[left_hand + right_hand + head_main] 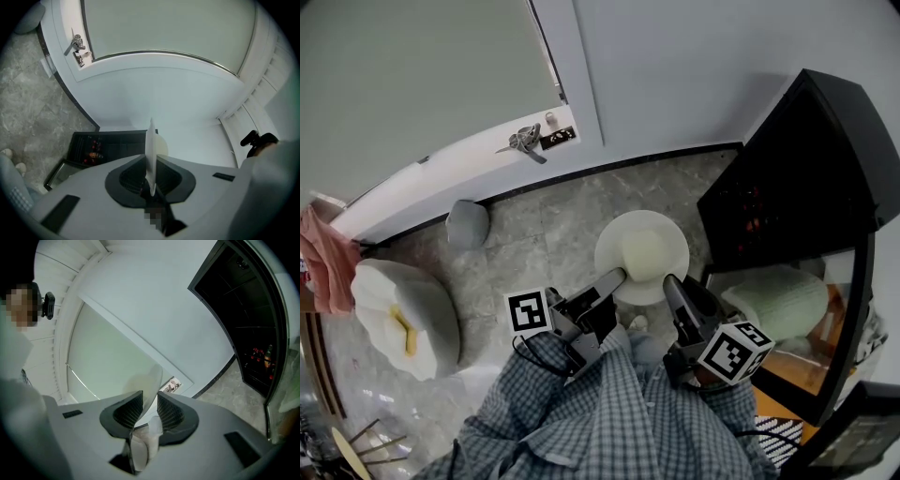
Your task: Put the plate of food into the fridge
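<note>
- The plate (617, 234), a pale mound of food (645, 251) on it, hangs just left of the open fridge (806, 169).
- Your left gripper (616, 277) pinches the plate's rim on the side away from the fridge.
- Your right gripper (669, 281) pinches the rim on the fridge side.

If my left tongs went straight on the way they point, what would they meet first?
The left tongs clamp the plate; beyond it, the black fridge looks first in line, though depth is unclear.
</note>
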Available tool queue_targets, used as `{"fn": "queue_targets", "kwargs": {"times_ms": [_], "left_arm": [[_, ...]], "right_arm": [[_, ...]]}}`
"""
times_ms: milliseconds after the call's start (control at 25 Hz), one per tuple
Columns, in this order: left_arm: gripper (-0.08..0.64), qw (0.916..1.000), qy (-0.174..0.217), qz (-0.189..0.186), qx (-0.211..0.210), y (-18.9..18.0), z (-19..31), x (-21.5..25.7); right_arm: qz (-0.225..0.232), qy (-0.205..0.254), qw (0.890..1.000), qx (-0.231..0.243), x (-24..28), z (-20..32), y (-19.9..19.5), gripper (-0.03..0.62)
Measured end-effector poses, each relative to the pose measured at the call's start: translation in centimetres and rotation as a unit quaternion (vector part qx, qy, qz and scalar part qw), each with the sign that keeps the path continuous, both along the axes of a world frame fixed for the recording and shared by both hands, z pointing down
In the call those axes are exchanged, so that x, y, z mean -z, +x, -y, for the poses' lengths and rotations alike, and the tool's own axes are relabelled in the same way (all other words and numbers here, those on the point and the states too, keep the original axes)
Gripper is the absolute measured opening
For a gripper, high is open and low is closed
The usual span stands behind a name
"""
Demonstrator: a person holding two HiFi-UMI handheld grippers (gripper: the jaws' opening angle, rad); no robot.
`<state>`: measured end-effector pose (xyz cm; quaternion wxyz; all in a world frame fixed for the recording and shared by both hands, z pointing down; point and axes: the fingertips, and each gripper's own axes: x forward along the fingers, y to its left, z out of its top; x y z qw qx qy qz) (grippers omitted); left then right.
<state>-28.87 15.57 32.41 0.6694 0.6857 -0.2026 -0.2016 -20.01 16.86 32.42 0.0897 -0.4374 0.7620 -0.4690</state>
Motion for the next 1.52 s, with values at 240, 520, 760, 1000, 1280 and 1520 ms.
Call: {"fn": "queue_targets", "kwargs": {"times_ms": [240, 520, 760, 1000, 1280, 1520], "left_arm": [[0.035, 0.9999, 0.014, 0.001, 0.006, 1.8, -1.0, 0.1], [0.035, 0.9997, 0.011, -0.021, 0.000, 1.7, -0.2, 0.4], [0.035, 0.9993, 0.028, -0.021, -0.012, 4.1, -0.7, 0.2], [0.035, 0.9990, 0.032, -0.018, -0.025, 5.1, 0.2, 0.0], [0.035, 0.9984, 0.024, -0.017, -0.048, 6.0, 3.2, -0.7], [0.035, 0.9970, 0.016, -0.016, -0.074, 8.0, 6.8, -0.8]], "right_arm": [[-0.002, 0.009, 1.000, 0.005, 0.2, -1.0, 1.9, 0.100], [-0.012, 0.013, 1.000, -0.002, 0.8, -0.2, 1.7, 0.100], [-0.016, 0.028, 0.999, -0.015, 0.6, -1.0, 4.1, 0.100], [-0.009, 0.028, 0.999, -0.032, 0.2, -0.3, 5.0, 0.100], [-0.010, 0.021, 0.998, -0.052, -0.5, 2.2, 5.8, 0.100], [-0.010, 0.014, 0.997, -0.079, -0.6, 5.4, 7.7, 0.100]]}}
